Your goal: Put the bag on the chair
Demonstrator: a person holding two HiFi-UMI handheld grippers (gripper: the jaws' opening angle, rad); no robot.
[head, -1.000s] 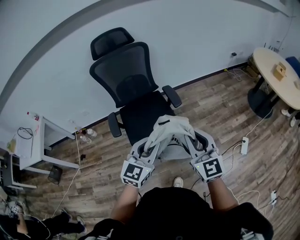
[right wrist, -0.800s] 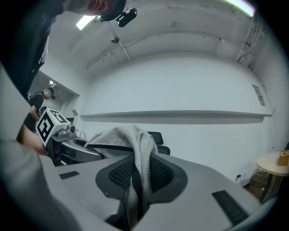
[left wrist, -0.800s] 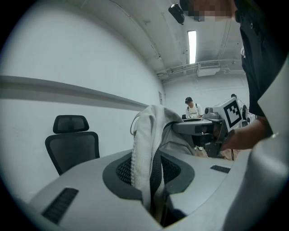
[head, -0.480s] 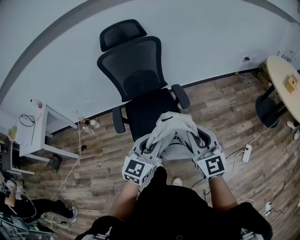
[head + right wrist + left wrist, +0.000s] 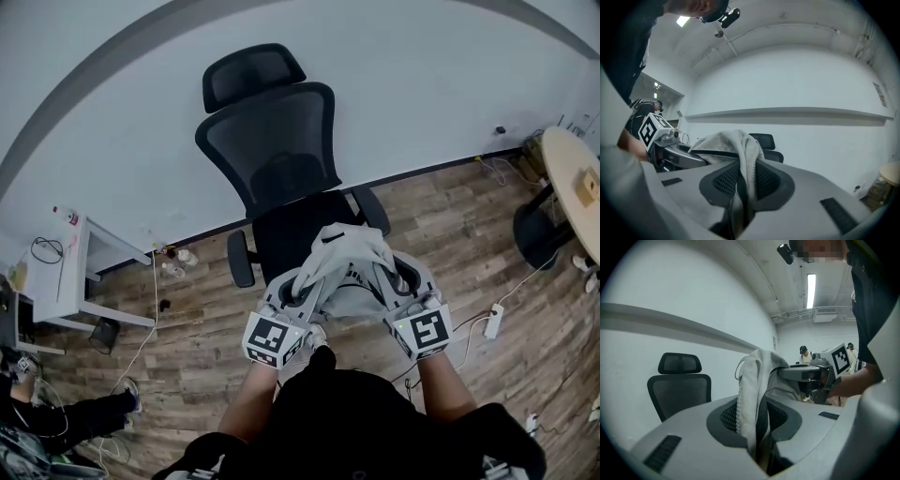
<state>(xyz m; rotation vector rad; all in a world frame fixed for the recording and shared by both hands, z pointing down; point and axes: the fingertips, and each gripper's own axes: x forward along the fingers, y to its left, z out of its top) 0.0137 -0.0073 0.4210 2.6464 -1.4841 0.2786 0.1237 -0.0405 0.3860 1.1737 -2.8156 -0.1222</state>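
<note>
A light grey cloth bag (image 5: 343,255) hangs between my two grippers over the front of the black office chair (image 5: 281,164). My left gripper (image 5: 305,291) is shut on the bag's left side; its pads pinch the fabric (image 5: 752,394) in the left gripper view. My right gripper (image 5: 389,281) is shut on the bag's right side, with cloth (image 5: 743,161) squeezed between its jaws. The chair's black seat (image 5: 286,234) lies just beyond and under the bag. The headrest (image 5: 678,363) shows past the left jaw, and the chair back (image 5: 764,140) behind the bag in the right gripper view.
A white side table (image 5: 56,281) stands at the left with cables on the wooden floor (image 5: 187,347). A round wooden table (image 5: 574,178) sits at the right edge. A power strip (image 5: 488,321) lies on the floor right of me. The white wall (image 5: 422,84) is behind the chair.
I have stepped toward the chair with the bag held up in both grippers; the chair now sits closer and more centred. Both grips are unchanged.
</note>
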